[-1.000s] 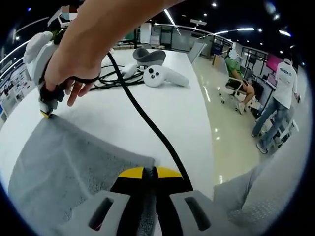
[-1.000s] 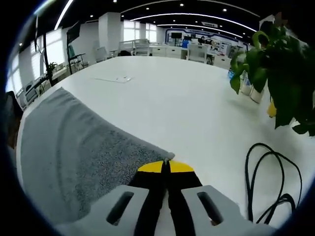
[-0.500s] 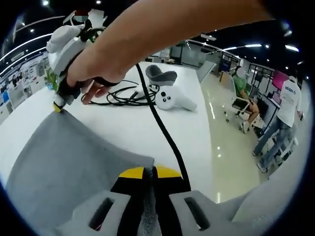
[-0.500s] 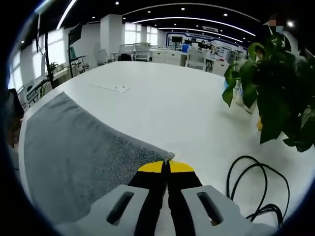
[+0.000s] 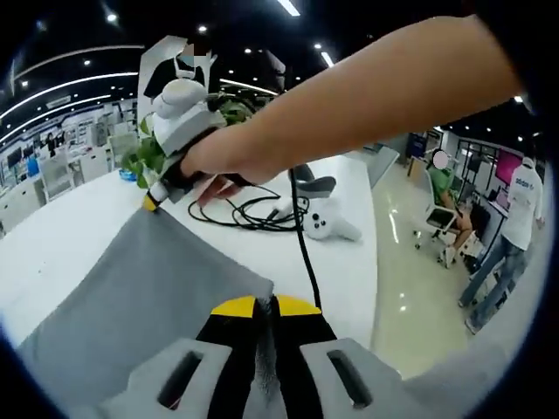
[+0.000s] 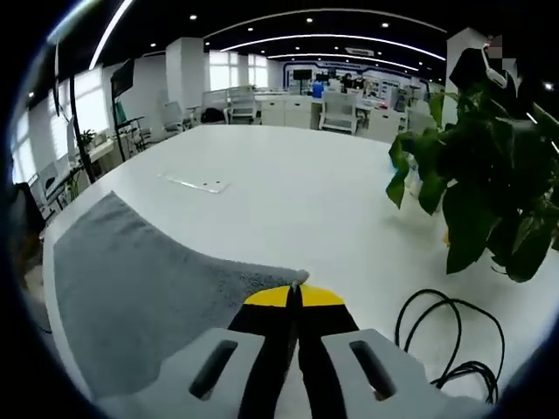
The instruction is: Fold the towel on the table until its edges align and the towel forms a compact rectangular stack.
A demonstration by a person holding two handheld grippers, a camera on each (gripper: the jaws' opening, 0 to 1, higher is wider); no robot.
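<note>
Both grippers pinch corners of the gray towel (image 5: 140,288), lifted off the white table (image 6: 288,192). Left gripper (image 5: 266,305): jaws closed tight, towel corner clamped between the yellow tips. Right gripper (image 6: 293,297): same, jaws closed on another corner, a nub of fabric poking out above the tips. In the left gripper view the right gripper (image 5: 155,199) is at the far corner, held by a hand (image 5: 218,157), and the cloth stretches taut between the two. Likely reason: holding two adjacent corners spreads one edge straight so it can be carried over and laid on the opposite edge for the fold. So this looks like an early fold, not yet a compact stack.

Towel hangs from the grippers toward the near table edge; its lower part is cut off at the bottom of both views, so can't tell whether the far end rests on the table or how many layers there are.

Clutter on the table: black cable (image 6: 454,336), potted plant (image 6: 476,192), white controller (image 5: 330,225). People in the background at right, blurry.
</note>
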